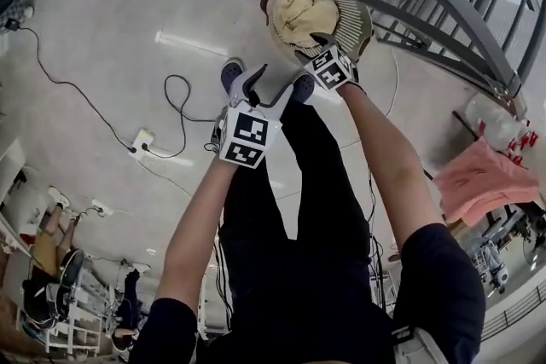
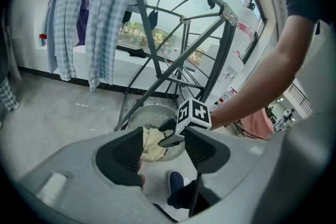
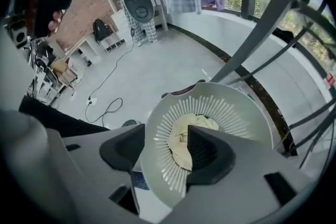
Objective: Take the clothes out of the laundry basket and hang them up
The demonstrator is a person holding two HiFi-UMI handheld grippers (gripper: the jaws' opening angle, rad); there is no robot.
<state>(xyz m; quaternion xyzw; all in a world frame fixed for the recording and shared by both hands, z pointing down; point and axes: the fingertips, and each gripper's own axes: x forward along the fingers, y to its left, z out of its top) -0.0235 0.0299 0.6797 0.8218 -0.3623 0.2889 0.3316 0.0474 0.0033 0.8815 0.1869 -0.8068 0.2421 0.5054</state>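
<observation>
A pale slotted laundry basket [image 1: 354, 21] stands on the floor at the foot of a grey metal drying rack [image 1: 426, 4]. A cream garment [image 1: 299, 13] lies crumpled inside it. My right gripper [image 1: 322, 45] hangs over the basket's near rim, open and empty. In the right gripper view the right gripper [image 3: 165, 149] frames the basket [image 3: 210, 107] and the cream garment [image 3: 184, 139] below. My left gripper [image 1: 252, 85] is nearer to me, above the floor beside a blue shoe. Seen in its own view, the left gripper [image 2: 165, 152] is open, with the basket [image 2: 149, 115] ahead.
Checked garments [image 2: 105, 18] hang on the rack's top bars. A pink cloth [image 1: 482, 179] lies to the right. A power strip [image 1: 141, 141] with a black cable [image 1: 175, 111] sits on the floor at left. The person's dark legs and blue shoes [image 1: 232, 71] stand below the grippers.
</observation>
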